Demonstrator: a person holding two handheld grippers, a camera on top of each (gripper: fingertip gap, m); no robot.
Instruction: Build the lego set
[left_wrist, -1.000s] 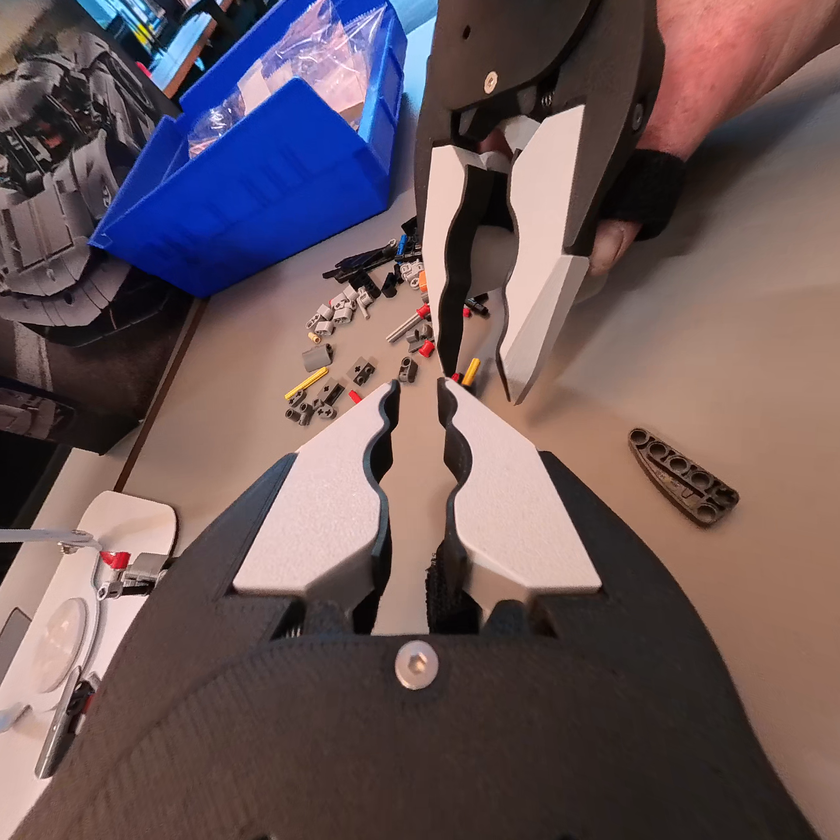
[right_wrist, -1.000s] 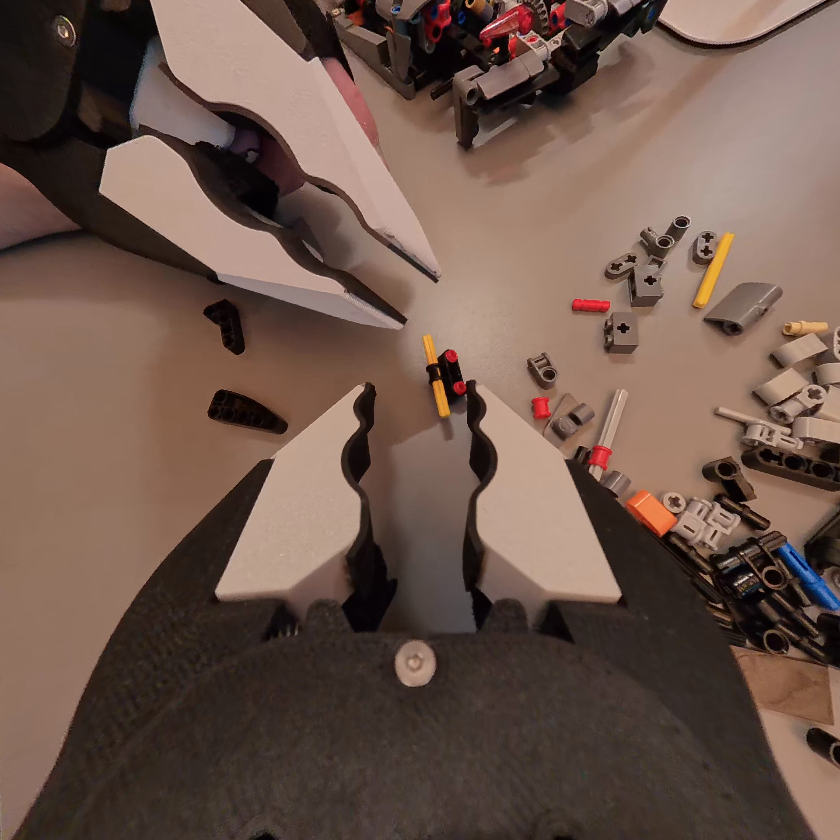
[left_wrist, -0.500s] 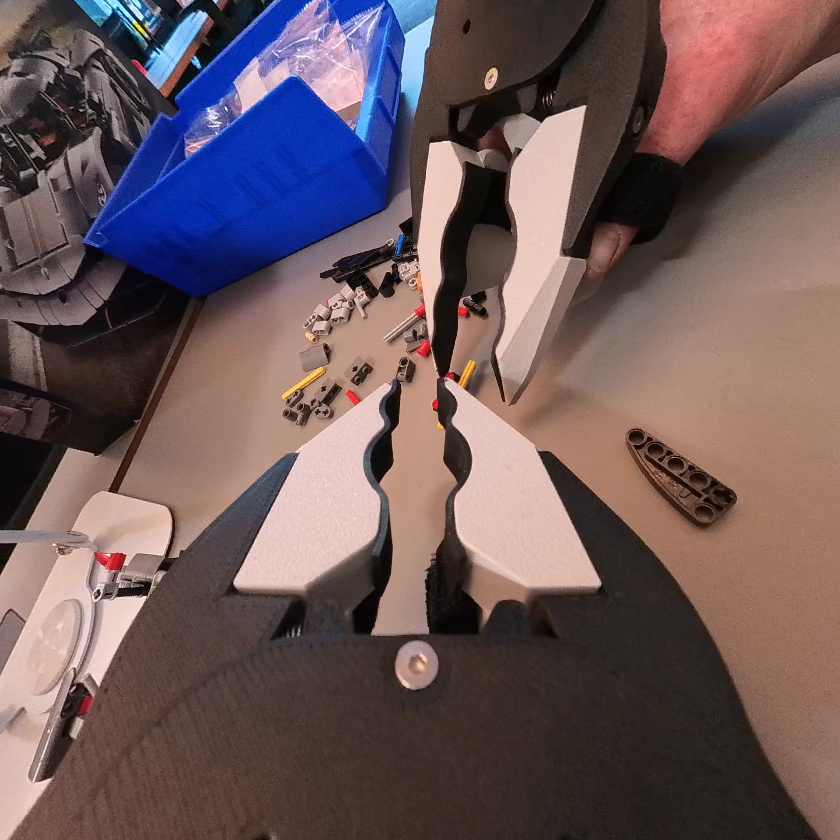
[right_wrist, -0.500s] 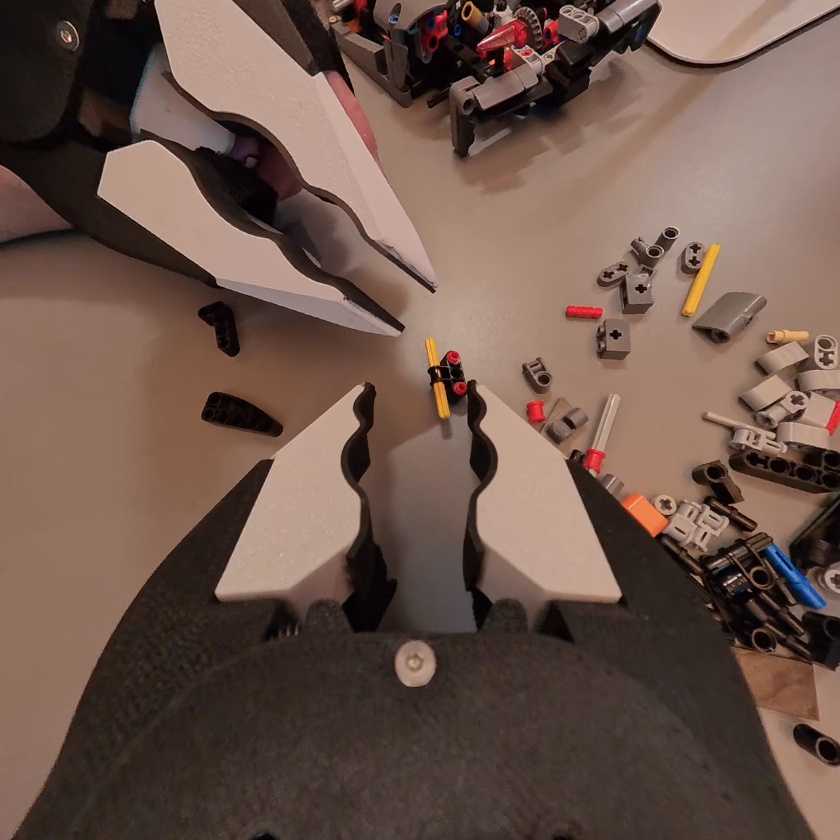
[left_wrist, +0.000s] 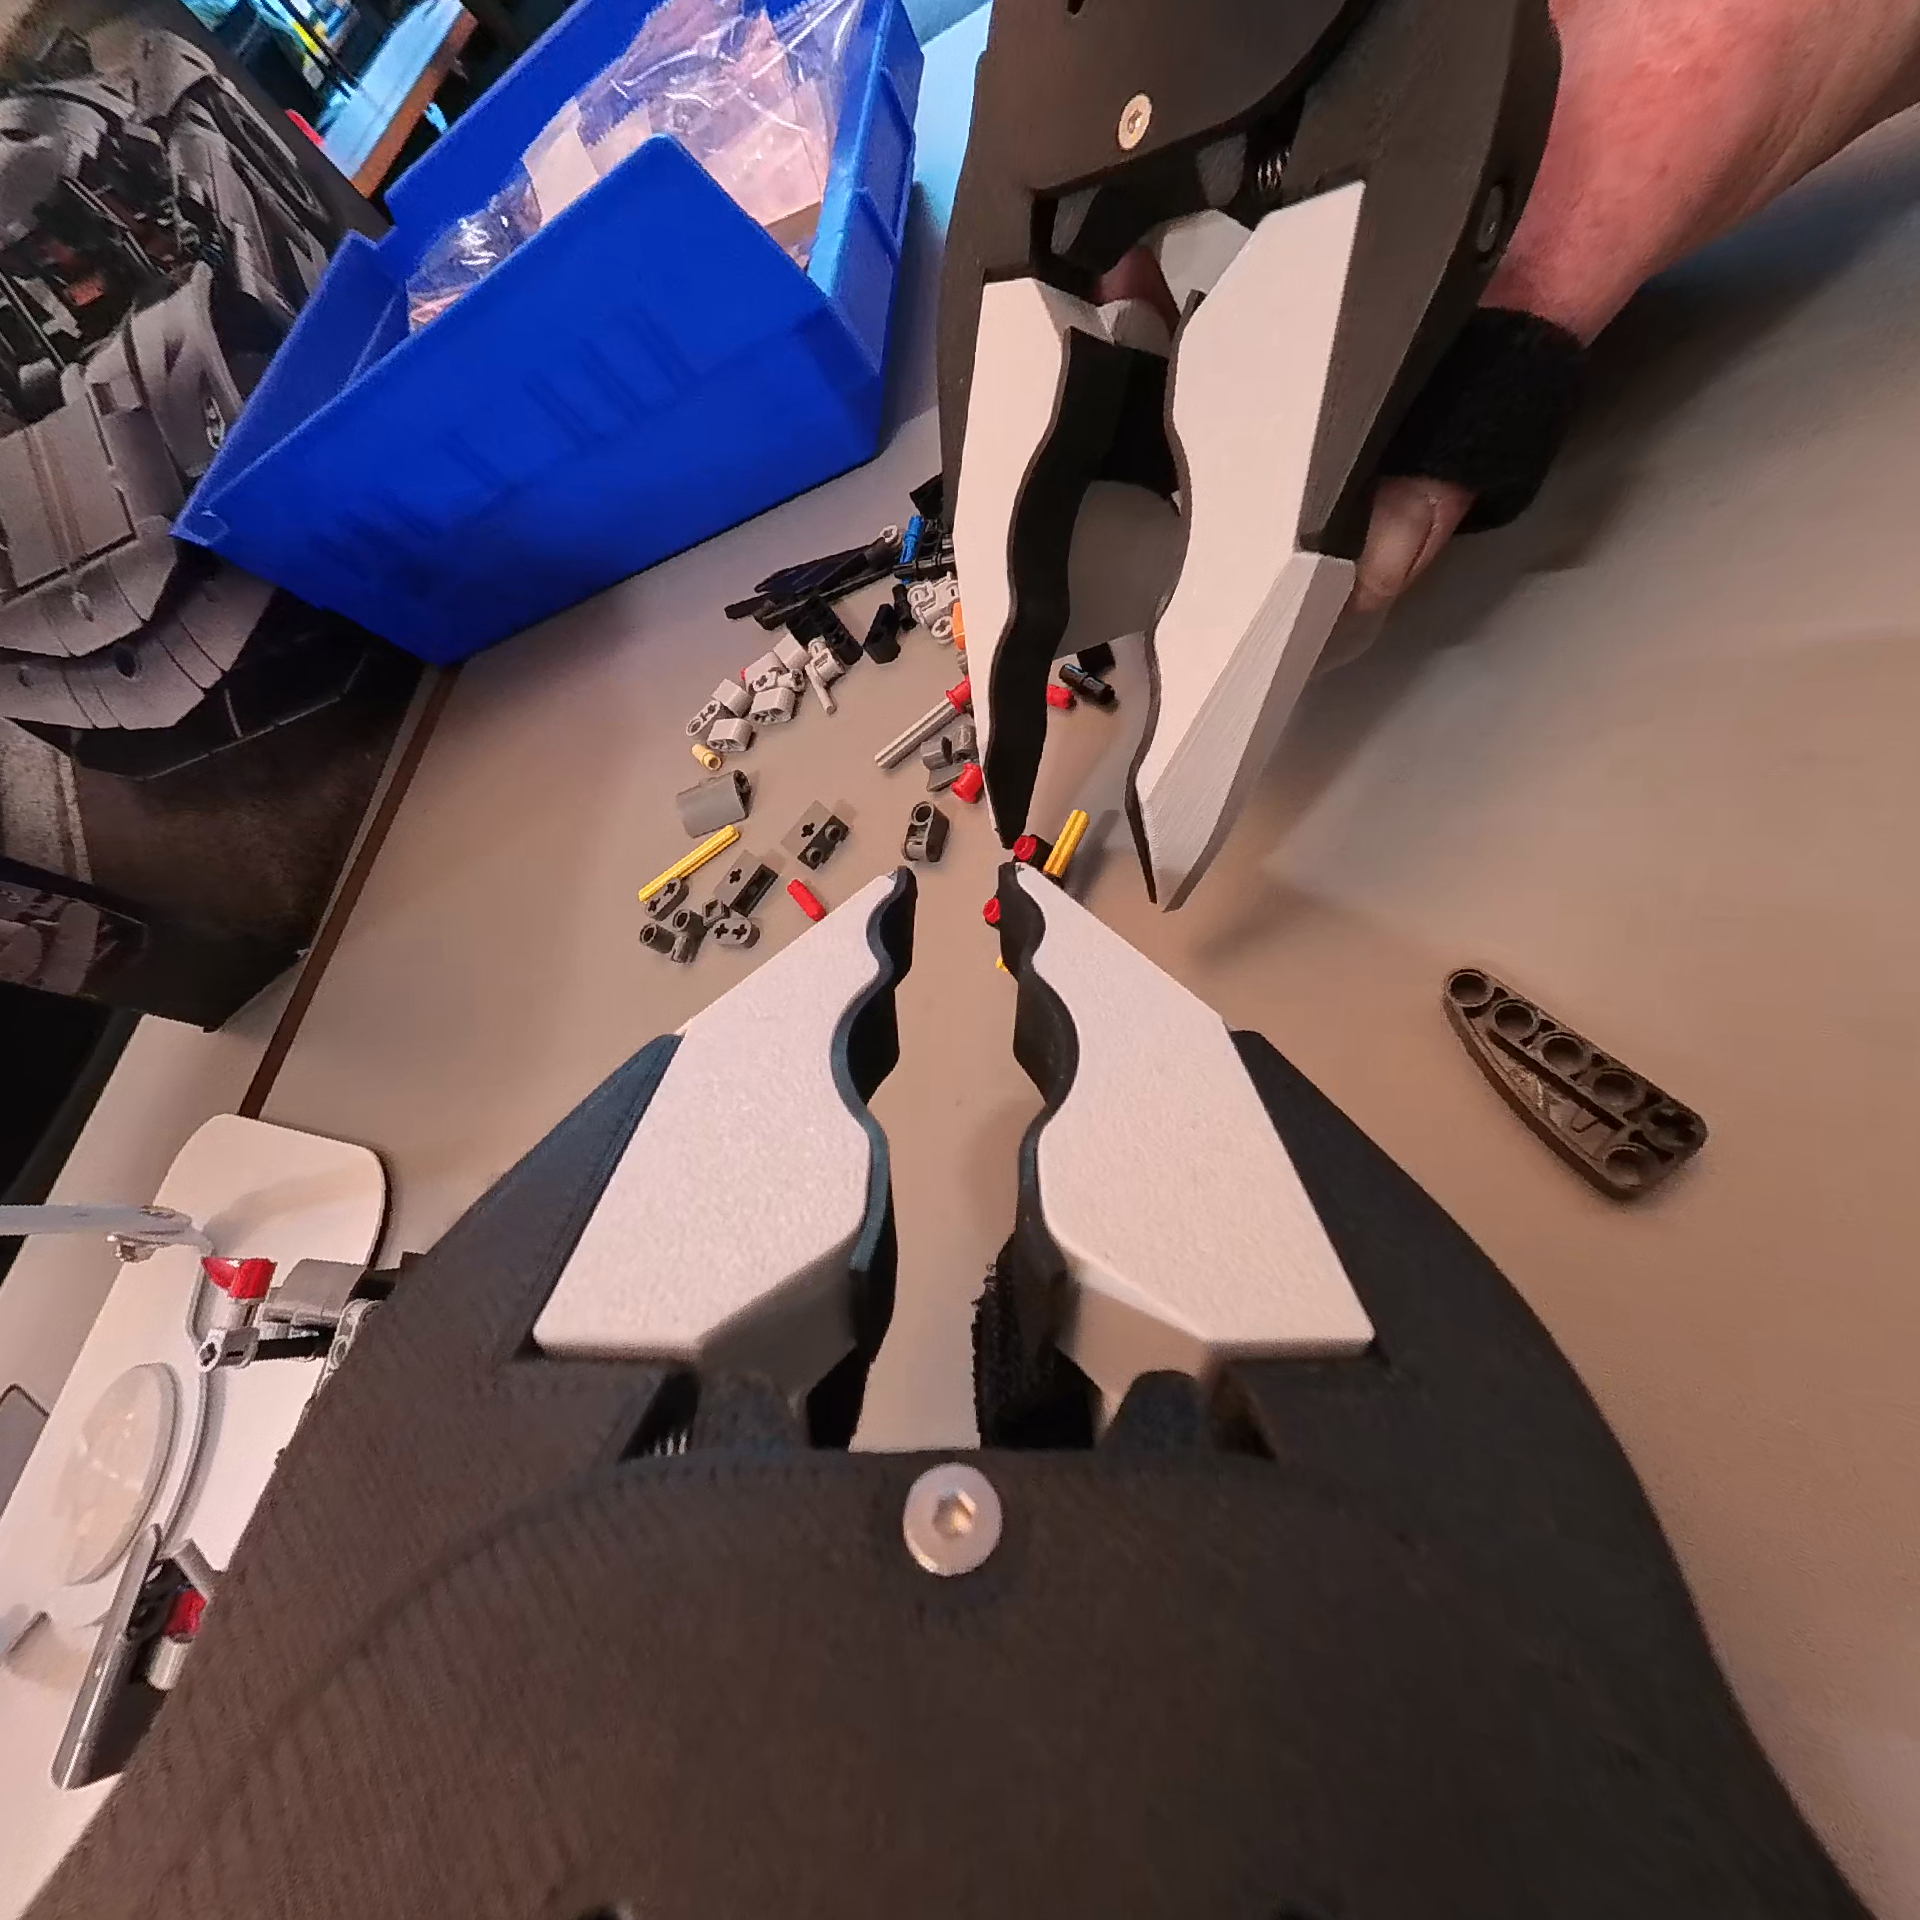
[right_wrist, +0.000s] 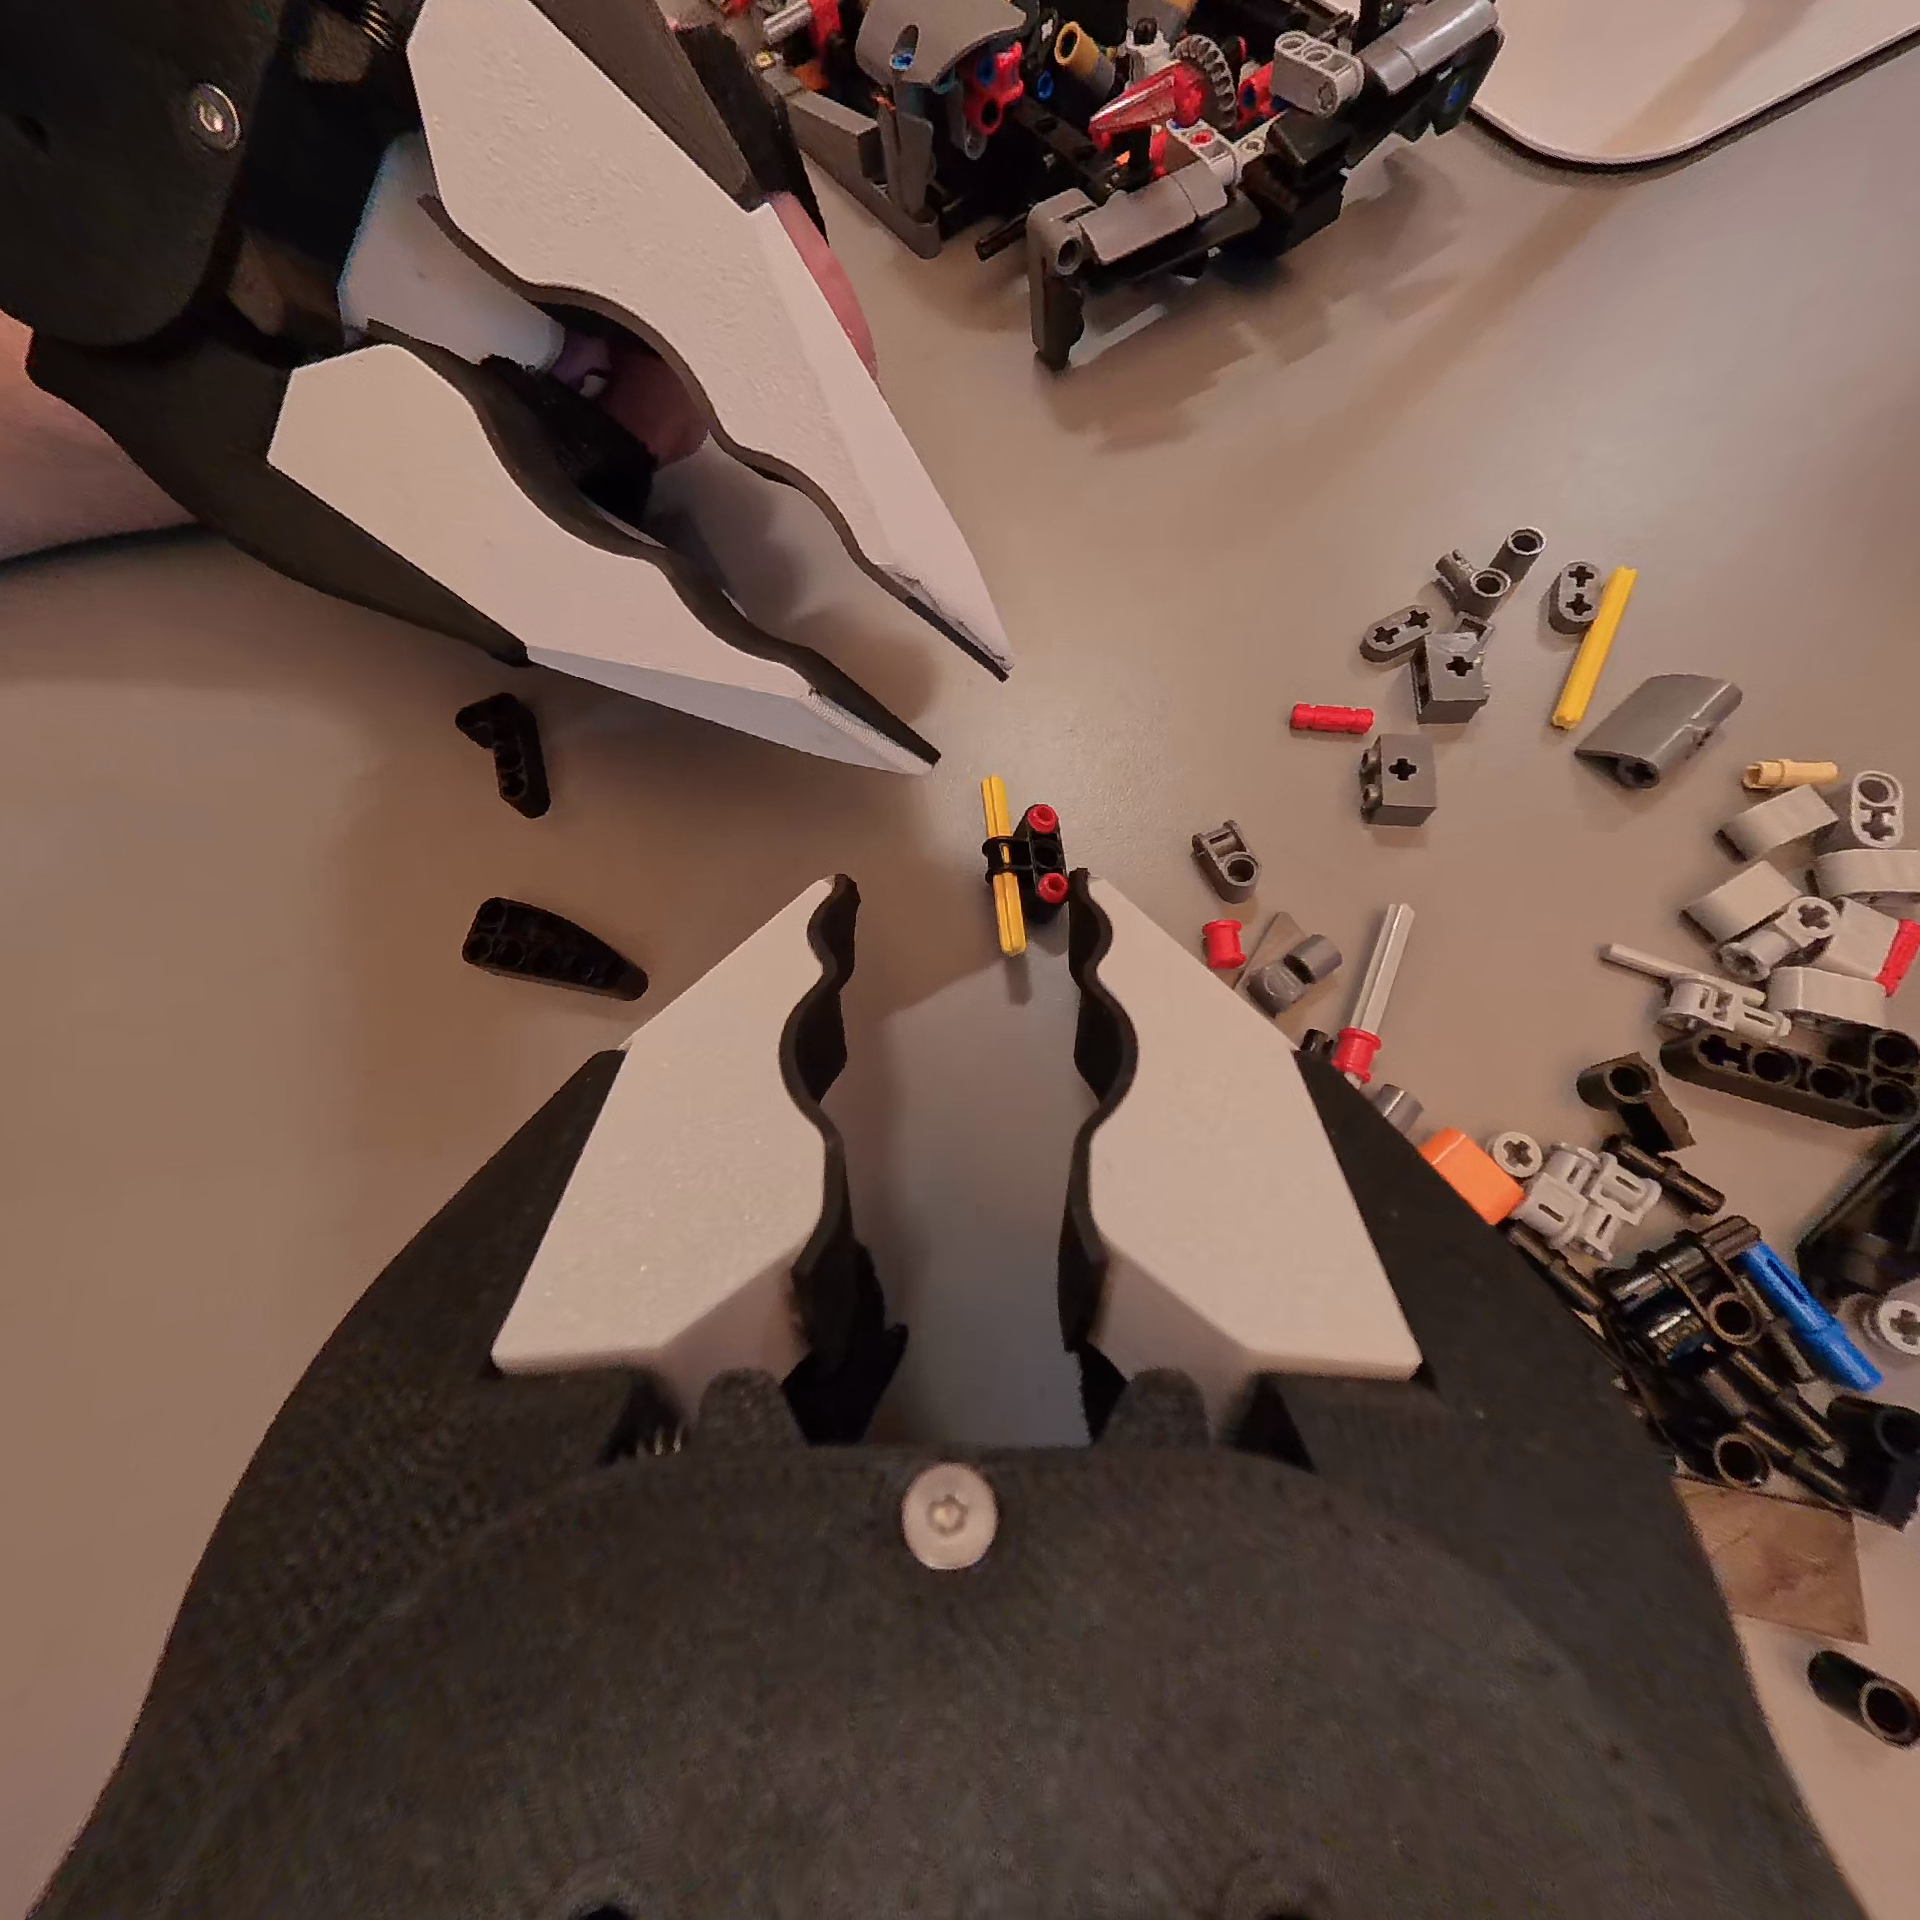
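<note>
A plain beige desk (right_wrist: 1299, 436) fills both views, with loose Lego parts scattered over it. Nearest to me, my right hand-held gripper (right_wrist: 961, 883) hangs low with its jaws apart and empty. Just beyond its tips lies the small sub-assembly (right_wrist: 1023, 857): a black connector with two red pins and a yellow axle through it. It sits close against the right fingertip, though I cannot tell whether they touch. My left hand-held gripper (left_wrist: 956, 888) comes in from the opposite side, jaws also parted and holding nothing, its tips near the same piece. To the right the loose parts pile (right_wrist: 1714, 987) spreads out, and off to the left two black beams (right_wrist: 551, 951) lie apart. Farther back stands the partly built model (right_wrist: 1143, 135), and in the left wrist view a blue bin (left_wrist: 582, 416) sits behind the pile. I judge the step in hand is picking up the sub-assembly. Next I need to centre one hand-held gripper over the black connector, then close gently without knocking the axle out.
</note>
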